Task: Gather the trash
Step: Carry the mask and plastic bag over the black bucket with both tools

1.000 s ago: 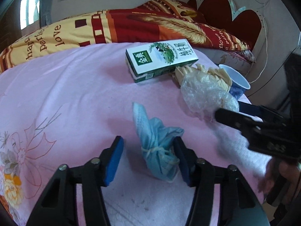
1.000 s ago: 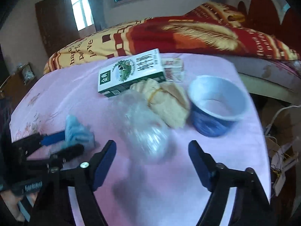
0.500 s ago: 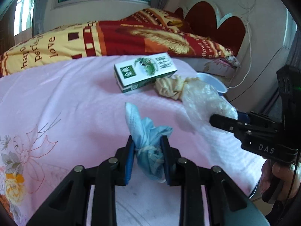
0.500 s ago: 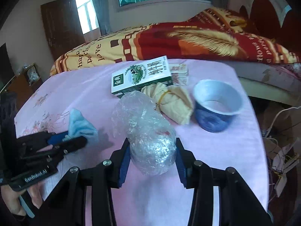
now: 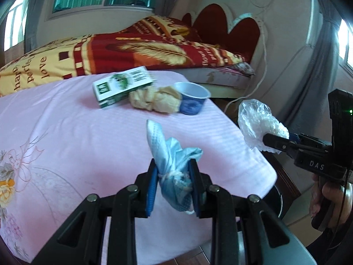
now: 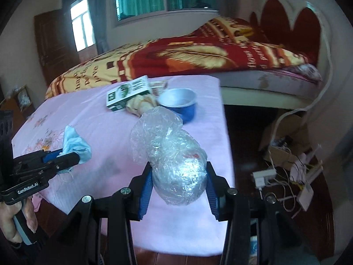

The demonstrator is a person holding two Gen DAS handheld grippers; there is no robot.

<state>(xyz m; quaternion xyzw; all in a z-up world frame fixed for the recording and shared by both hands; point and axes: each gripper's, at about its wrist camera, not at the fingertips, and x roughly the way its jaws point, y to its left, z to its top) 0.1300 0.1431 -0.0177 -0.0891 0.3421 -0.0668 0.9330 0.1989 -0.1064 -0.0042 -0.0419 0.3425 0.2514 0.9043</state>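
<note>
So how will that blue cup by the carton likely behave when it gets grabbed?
The blue cup looks thin-walled and empty, so probably light and easily crushed. Upright with a flared rim, it may tip if nudged sideways. It touches the tan wad, which could drag along.

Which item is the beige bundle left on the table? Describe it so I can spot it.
On the pink tablecloth, look at the far end near the bed. The crumpled beige bundle lies between the green-and-white carton and the blue cup, soft and wrinkled where they are rigid.

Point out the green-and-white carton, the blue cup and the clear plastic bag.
green-and-white carton [image 5: 123,82], left wrist view, its printed top face.
blue cup [image 5: 191,106], left wrist view, its outer wall.
clear plastic bag [image 6: 178,172], right wrist view, its bulging lower end.
</note>
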